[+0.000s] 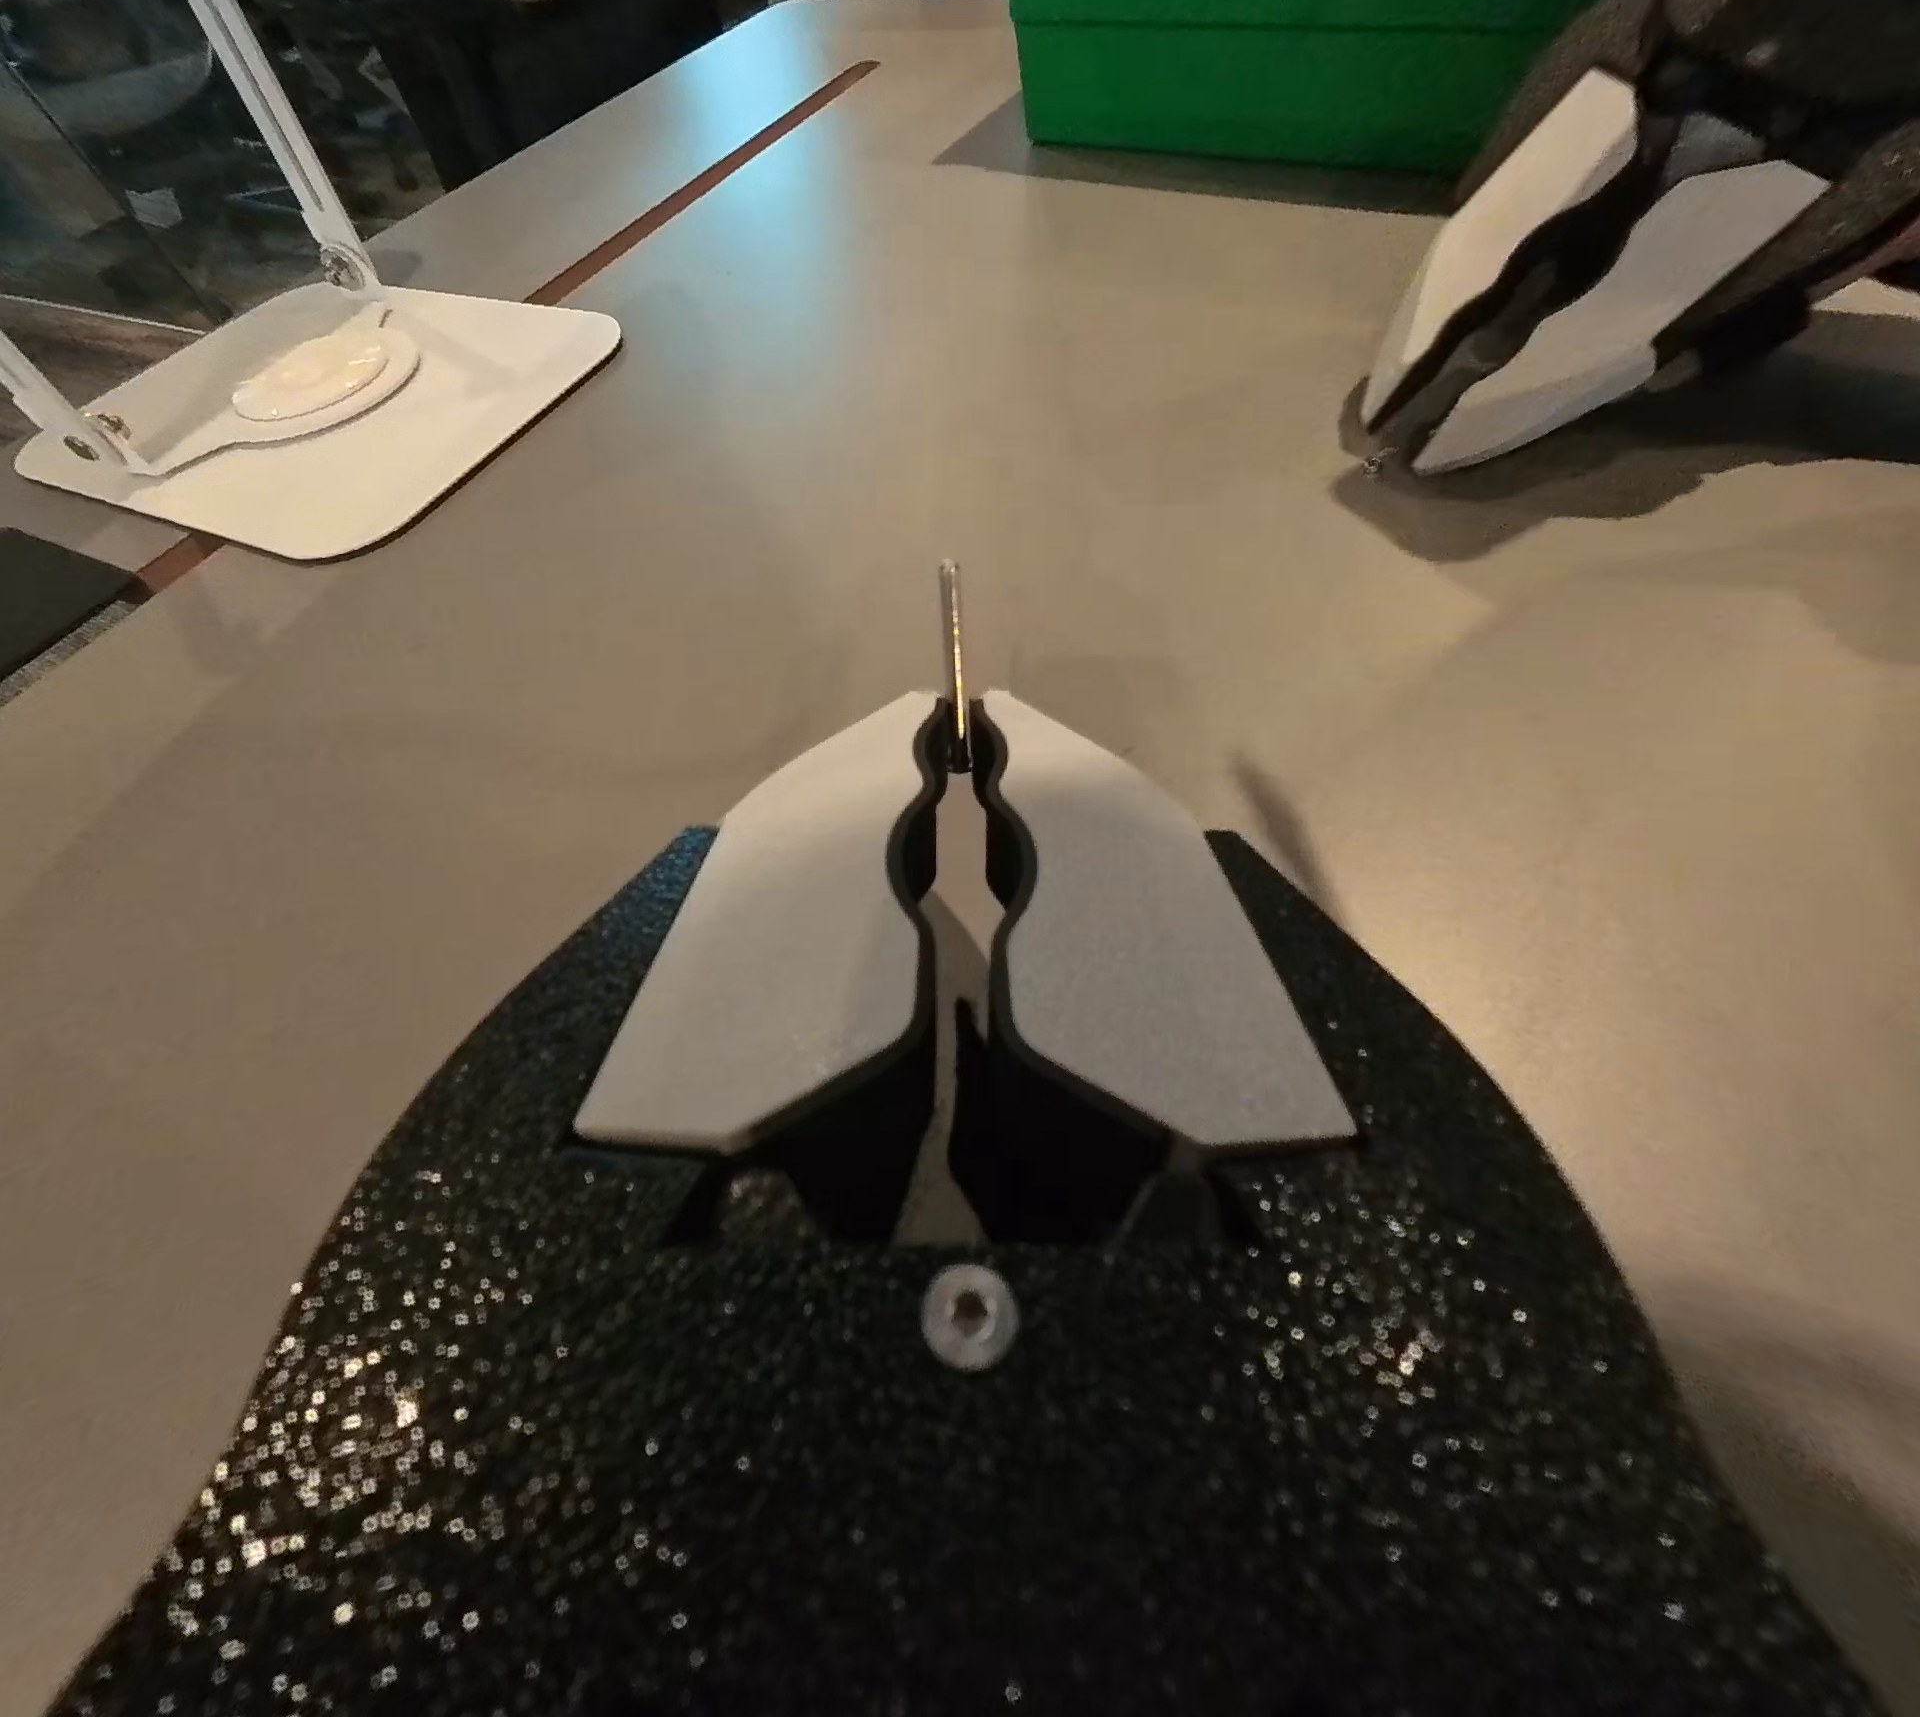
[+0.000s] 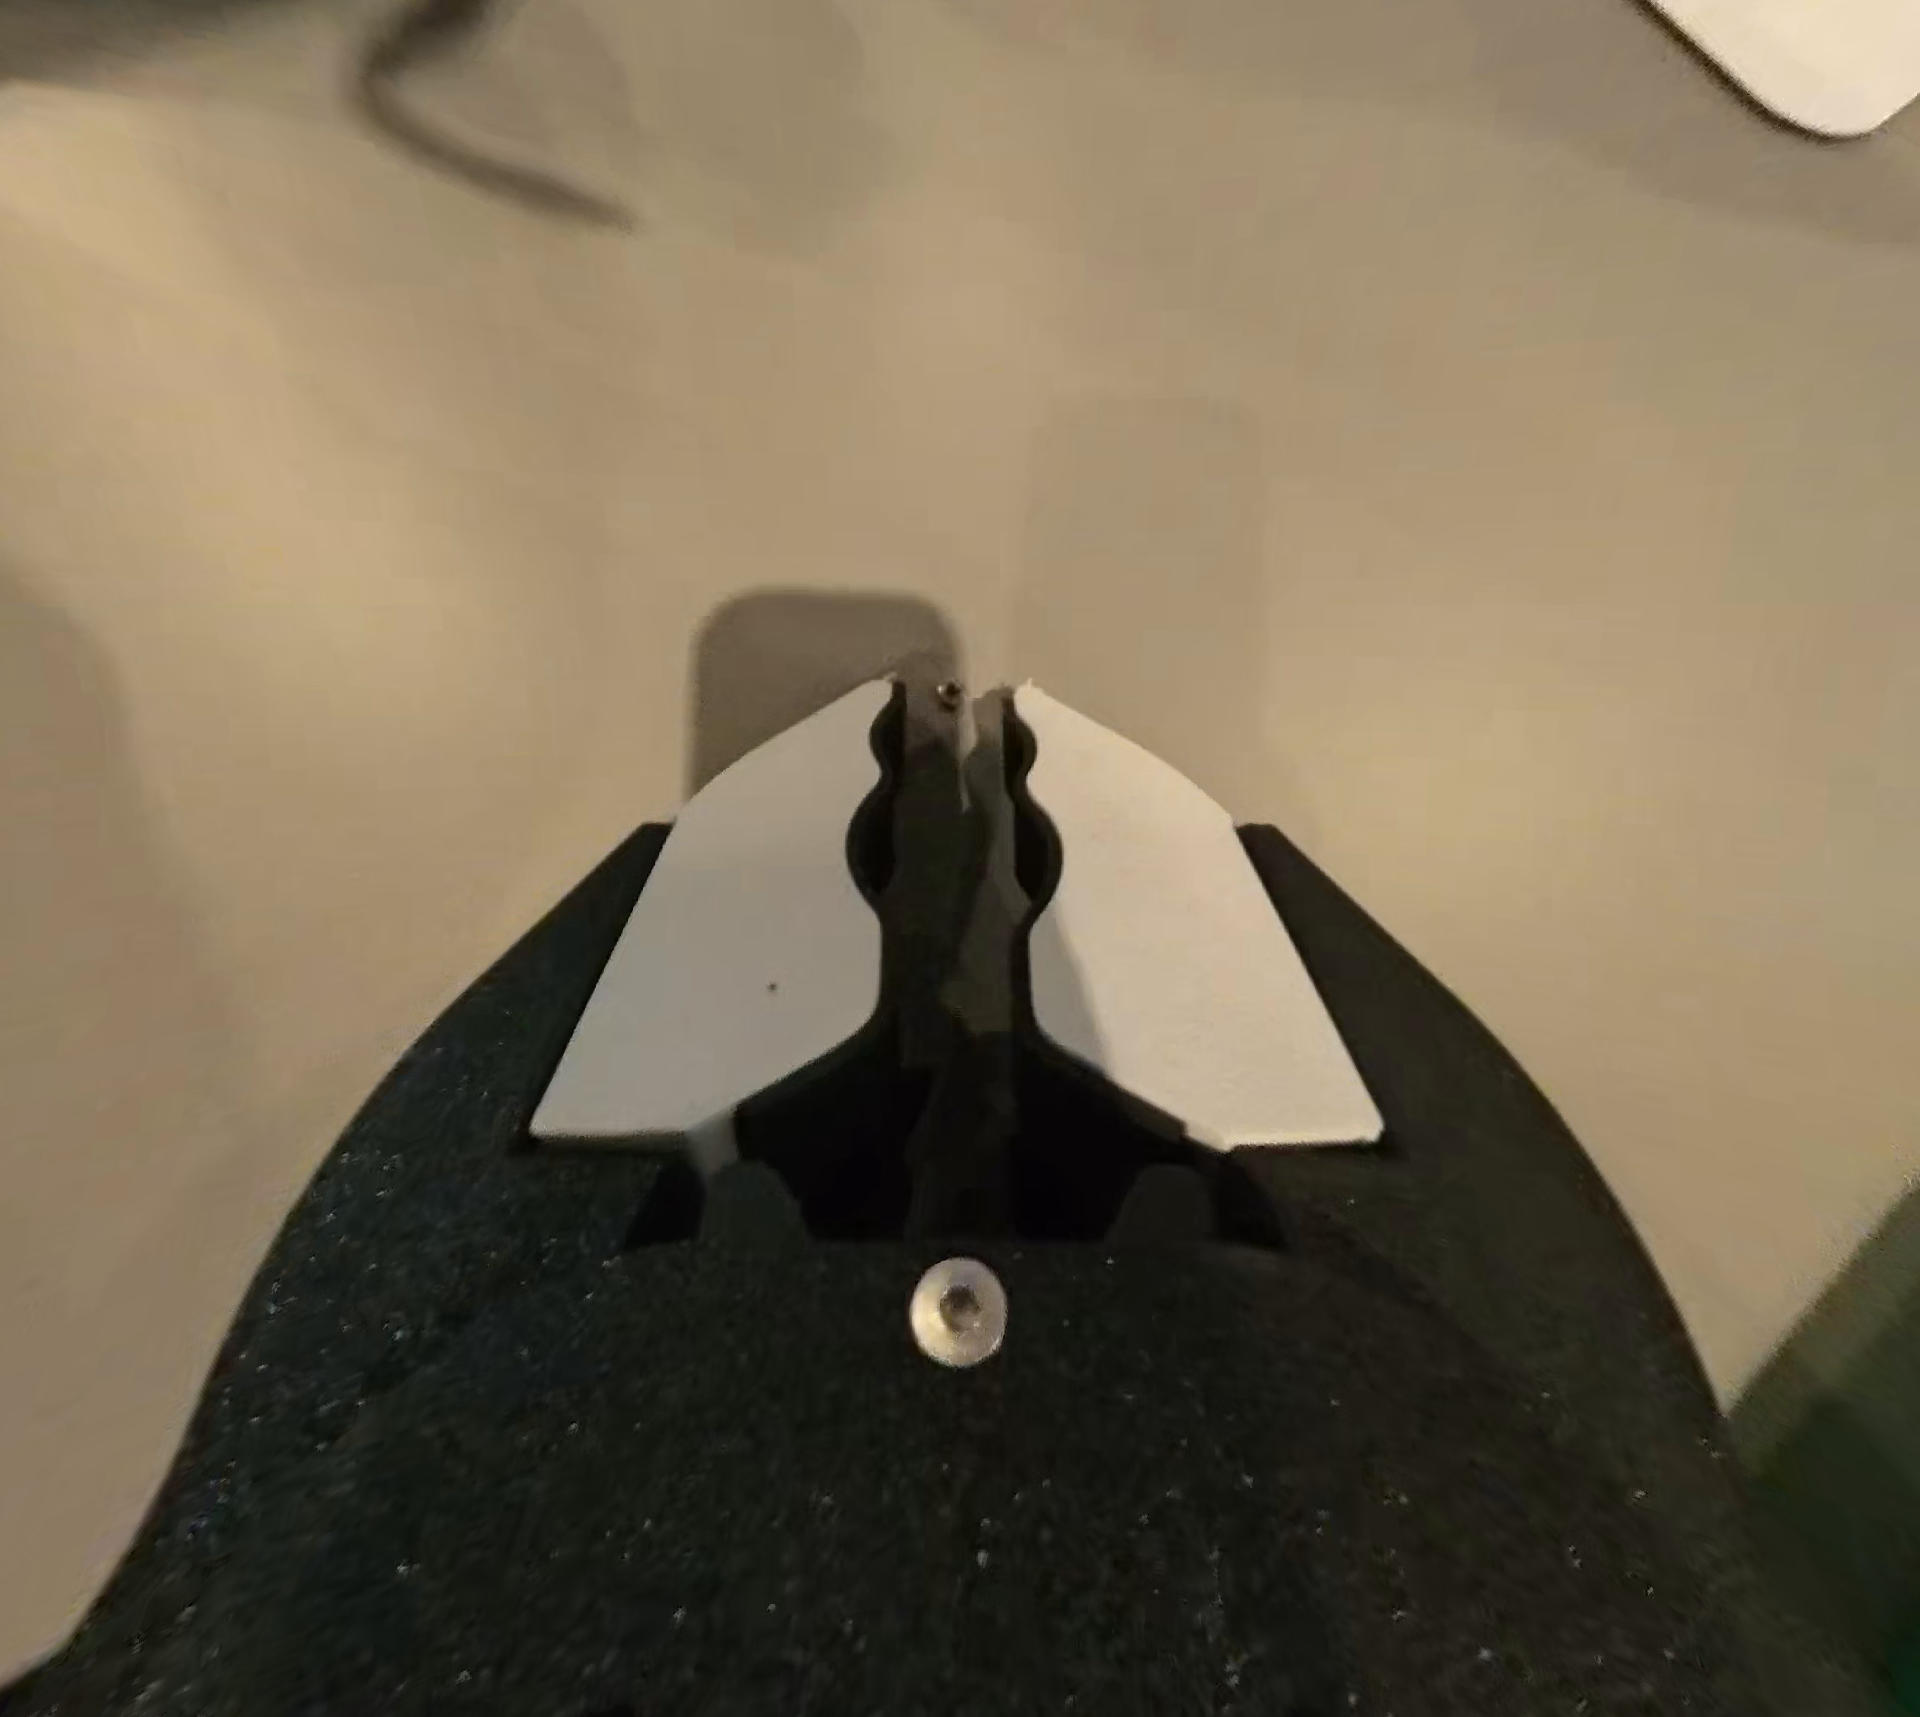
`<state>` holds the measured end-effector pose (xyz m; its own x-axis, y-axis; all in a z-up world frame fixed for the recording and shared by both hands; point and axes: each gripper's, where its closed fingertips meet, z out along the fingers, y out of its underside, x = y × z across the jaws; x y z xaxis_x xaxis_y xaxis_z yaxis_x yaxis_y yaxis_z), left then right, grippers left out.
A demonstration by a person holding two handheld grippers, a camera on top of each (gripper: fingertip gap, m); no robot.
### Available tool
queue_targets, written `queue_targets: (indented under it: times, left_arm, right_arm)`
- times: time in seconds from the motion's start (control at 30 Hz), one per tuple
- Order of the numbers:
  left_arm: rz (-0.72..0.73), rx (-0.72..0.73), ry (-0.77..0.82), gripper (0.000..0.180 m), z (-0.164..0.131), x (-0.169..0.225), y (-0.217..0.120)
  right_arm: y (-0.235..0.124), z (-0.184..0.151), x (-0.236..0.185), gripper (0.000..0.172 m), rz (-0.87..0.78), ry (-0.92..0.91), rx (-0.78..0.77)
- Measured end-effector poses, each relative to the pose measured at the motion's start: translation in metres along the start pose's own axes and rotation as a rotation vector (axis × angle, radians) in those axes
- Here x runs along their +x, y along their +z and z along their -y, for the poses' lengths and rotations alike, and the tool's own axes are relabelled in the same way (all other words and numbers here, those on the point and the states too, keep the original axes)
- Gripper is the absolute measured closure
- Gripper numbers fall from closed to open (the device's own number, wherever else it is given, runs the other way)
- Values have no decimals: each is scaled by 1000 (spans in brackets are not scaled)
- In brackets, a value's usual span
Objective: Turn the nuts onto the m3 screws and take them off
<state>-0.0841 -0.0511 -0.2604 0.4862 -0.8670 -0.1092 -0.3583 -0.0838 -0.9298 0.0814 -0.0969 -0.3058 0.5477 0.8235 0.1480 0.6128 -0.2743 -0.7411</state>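
Your only container is the green bin (image 1: 1351, 5) at the far right of the grey table (image 1: 831, 420). Its near wall faces you and hides the inside, so you cannot tell what it holds. It appears to be stacked bins, one nested in another.

Your left gripper (image 1: 958, 711) is pinching a thin silver screw (image 1: 951, 628) at its lower end. The shaft stands up past the fingertips, above the tabletop. Your right gripper (image 2: 951, 696) points down at the table with its tips slightly parted. A small dark nut (image 2: 948, 697) lies on the table at the tips, between them, and the pads do not press on it. In the left wrist view the same nut (image 1: 1374, 467) shows just beside the right gripper's tips (image 1: 1397, 446), resting on the surface.

For edges, note the white stand base (image 1: 343, 410) on the far left, its rounded corner reaching toward the table's middle, and the brown-lined slot (image 1: 707, 181) running away behind it. The bin sits well behind the right gripper. Between the two grippers lies an open stretch of table, and more open surface runs from the screw toward the far edge.
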Motion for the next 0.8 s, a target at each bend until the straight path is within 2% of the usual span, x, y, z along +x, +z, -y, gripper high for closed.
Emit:
queue_targets:
  times: [0.27,0.8]
  left_arm:
    - [-5,0,-3,177,0,1,0]
    - [-12,-7,-4,177,-1,2,0]
  right_arm:
    - [4,-1,-5,159,59,51,-18]
    - [7,2,-4,166,26,9,-8]
